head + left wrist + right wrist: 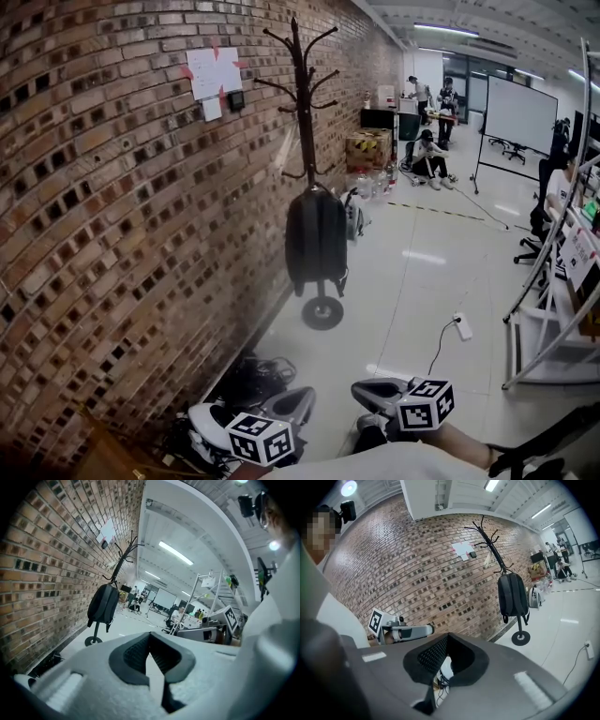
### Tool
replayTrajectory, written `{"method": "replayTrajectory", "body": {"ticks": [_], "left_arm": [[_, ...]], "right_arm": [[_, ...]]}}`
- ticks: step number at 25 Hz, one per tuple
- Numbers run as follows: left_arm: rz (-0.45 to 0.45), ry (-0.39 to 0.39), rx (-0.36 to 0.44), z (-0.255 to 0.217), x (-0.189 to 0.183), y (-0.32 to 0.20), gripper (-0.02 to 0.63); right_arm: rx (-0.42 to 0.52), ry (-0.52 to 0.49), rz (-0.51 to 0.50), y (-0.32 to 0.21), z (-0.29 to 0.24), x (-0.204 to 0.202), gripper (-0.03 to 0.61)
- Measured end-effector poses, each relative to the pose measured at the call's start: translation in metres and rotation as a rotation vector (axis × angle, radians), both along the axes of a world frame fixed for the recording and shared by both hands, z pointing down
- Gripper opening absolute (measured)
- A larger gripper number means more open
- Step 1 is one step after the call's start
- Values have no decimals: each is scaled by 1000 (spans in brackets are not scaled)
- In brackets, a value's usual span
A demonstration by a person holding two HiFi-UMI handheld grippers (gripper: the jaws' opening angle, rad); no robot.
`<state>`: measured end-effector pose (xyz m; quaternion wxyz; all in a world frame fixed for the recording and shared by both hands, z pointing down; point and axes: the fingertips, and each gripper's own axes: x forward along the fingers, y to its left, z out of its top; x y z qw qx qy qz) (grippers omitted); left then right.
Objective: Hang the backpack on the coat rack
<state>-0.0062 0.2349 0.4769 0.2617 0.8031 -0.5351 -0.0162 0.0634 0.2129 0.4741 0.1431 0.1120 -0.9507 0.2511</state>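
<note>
A black backpack hangs from a low hook of the dark coat rack, which stands on a round base by the brick wall. The backpack shows far ahead in the left gripper view, and the backpack at the right of the right gripper view. My left gripper and right gripper are low at the bottom of the head view, well short of the rack. The left gripper is shut with nothing in it. The right gripper is likewise shut and holds nothing.
The brick wall runs along the left. Cables and dark clutter lie at its foot near me. A power strip with its cord lies on the floor at right, beside a metal shelf frame. A whiteboard, boxes and people stand far back.
</note>
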Motion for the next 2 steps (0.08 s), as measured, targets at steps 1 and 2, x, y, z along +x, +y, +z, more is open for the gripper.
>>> {"method": "replayTrajectory", "body": {"ticks": [1,2], "left_arm": [[1,-1,3,1,-1,1,2],[2,-3,6,2,-2,2,2]], "right_arm": [[-3,-8,4,0,0,-1,-2],[-6,-16,8,0,0,-2,-2]]}}
